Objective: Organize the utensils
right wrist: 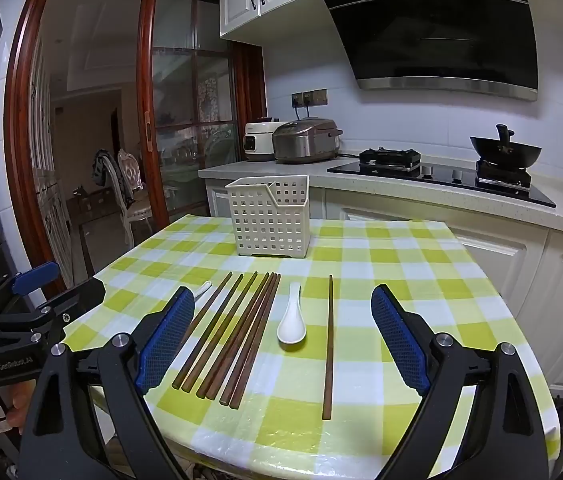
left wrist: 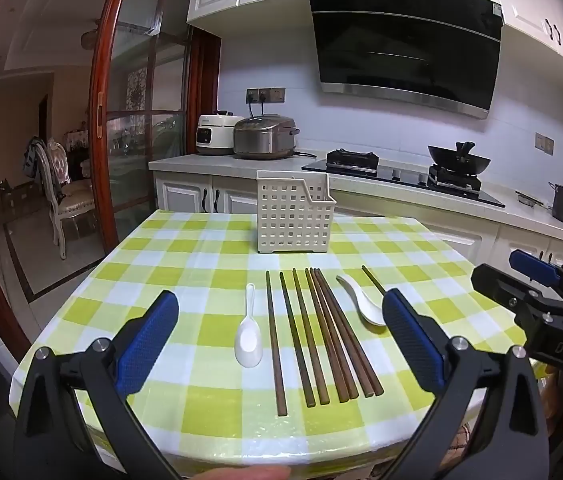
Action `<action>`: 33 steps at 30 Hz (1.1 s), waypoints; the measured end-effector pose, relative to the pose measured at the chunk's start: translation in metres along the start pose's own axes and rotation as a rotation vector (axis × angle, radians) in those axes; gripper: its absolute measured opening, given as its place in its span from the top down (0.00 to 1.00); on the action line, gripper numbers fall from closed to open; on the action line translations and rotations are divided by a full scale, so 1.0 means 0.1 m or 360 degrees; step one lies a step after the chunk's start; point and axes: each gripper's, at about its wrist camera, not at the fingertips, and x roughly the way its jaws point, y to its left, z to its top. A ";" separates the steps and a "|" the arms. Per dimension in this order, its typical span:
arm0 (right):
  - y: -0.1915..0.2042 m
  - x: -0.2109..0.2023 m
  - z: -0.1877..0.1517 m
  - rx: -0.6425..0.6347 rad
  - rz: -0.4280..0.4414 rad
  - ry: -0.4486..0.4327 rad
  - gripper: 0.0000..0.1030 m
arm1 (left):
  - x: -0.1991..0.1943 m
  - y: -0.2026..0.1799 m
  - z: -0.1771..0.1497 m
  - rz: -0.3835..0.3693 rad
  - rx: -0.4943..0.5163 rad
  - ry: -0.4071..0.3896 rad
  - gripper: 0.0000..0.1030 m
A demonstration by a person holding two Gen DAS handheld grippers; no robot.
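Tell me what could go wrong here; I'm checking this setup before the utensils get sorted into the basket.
1. The wooden chopsticks lie close together, some touching, so one pinch may drag neighbours.
2. The white spoons look smooth and rounded, so they may slip from the pads.
3. The white slotted basket looks light and could tip if utensils knock it.

Chopsticks: seven; six in a row, one alone beyond the right spoon, all in front of the basket.
Spoons: two, white; one left of the chopstick row, one right of it.
Basket: one, perforated, white.
Rice cookers: two, behind the basket.
Wok: one.
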 end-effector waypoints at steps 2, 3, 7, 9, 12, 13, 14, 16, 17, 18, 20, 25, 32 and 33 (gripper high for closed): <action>-0.01 0.00 0.00 0.0012 0.0001 0.0005 0.18 | 0.00 0.00 0.00 0.0000 0.0002 -0.0003 0.04; -0.01 0.00 0.00 0.0012 0.0002 0.0003 0.18 | 0.00 0.00 0.00 0.0001 0.0002 -0.0002 0.04; -0.01 0.00 0.00 0.0002 -0.0007 0.0004 0.18 | 0.00 0.00 0.00 0.0002 0.0008 -0.0006 0.04; 0.00 0.00 -0.01 0.0000 -0.0006 0.0008 0.18 | 0.00 0.00 0.00 0.0005 0.0011 -0.0008 0.04; 0.00 0.01 -0.01 0.0004 -0.0006 0.0006 0.18 | 0.01 0.00 0.00 0.0004 0.0013 -0.0006 0.04; 0.01 0.01 -0.01 0.0004 -0.0006 0.0007 0.18 | 0.01 0.00 0.00 0.0004 0.0014 -0.0007 0.04; 0.01 0.00 -0.01 0.0001 -0.0003 0.0006 0.18 | 0.01 0.00 0.00 0.0004 0.0013 -0.0008 0.04; 0.01 0.00 0.00 0.0000 -0.0004 0.0005 0.18 | 0.01 0.02 0.00 0.0004 0.0014 -0.0007 0.04; 0.01 0.00 0.00 0.0000 -0.0005 0.0005 0.18 | 0.01 0.02 0.00 0.0005 0.0014 -0.0007 0.04; 0.01 0.00 0.00 0.0001 -0.0005 0.0004 0.18 | 0.00 0.01 0.00 0.0004 0.0013 -0.0009 0.04; 0.00 0.00 0.00 -0.0001 -0.0005 0.0005 0.18 | 0.00 0.01 0.00 0.0005 0.0014 -0.0009 0.04; 0.03 -0.01 0.01 0.0001 -0.0004 0.0002 0.18 | 0.01 0.01 0.00 0.0006 0.0015 -0.0009 0.04; 0.02 -0.02 0.00 0.0001 -0.0004 -0.0001 0.18 | 0.00 0.00 -0.02 0.0007 0.0015 -0.0010 0.04; 0.02 -0.02 0.00 0.0002 -0.0004 -0.0001 0.18 | 0.00 0.01 -0.02 0.0007 0.0015 -0.0010 0.04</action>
